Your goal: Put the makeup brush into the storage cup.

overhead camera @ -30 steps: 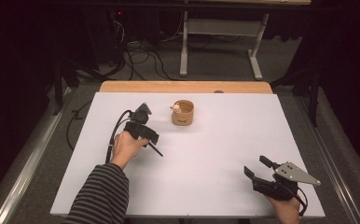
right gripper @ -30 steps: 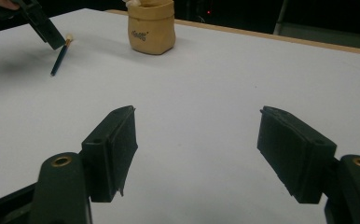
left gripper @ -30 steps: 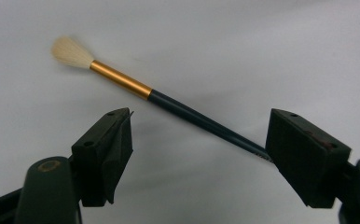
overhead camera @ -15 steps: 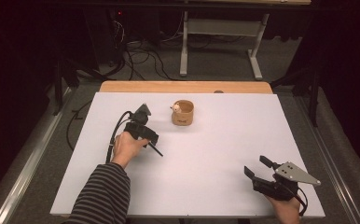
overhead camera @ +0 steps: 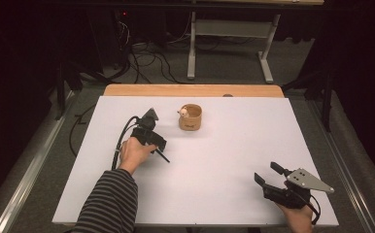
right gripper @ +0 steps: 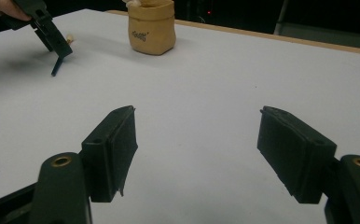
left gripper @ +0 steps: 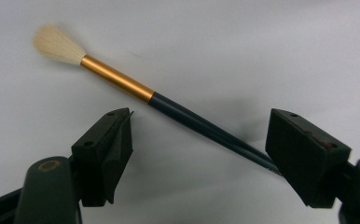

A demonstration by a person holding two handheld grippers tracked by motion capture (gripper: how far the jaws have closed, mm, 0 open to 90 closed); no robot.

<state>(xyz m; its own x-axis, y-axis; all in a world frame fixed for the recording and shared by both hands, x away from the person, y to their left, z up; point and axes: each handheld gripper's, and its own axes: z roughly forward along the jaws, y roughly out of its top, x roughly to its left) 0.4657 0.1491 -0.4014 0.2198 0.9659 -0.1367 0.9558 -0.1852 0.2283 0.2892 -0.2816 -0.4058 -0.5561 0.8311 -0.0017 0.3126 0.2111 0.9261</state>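
Note:
A brush [left gripper: 187,116] with cream bristles, a gold ferrule and a dark handle lies on the white table [overhead camera: 224,160]. My left gripper [left gripper: 199,140] hovers over it, open. Its jaws stand wide on either side of the handle, and the handle's end lies close to the right-hand jaw. In the high view the left gripper [overhead camera: 157,144] is left of centre, with the dark handle of the brush [overhead camera: 164,158] sticking out below it. My right gripper [overhead camera: 267,171] rests near the front right edge, open and holding nothing. The right gripper view shows my right gripper [right gripper: 197,140] over bare table.
A small tan pouch [overhead camera: 190,117] with something pale at its rim stands behind the left gripper; the pouch [right gripper: 151,25] looks upright. A wooden strip [overhead camera: 193,90] edges the table's far side. Cables and a desk frame [overhead camera: 224,43] lie on the floor beyond.

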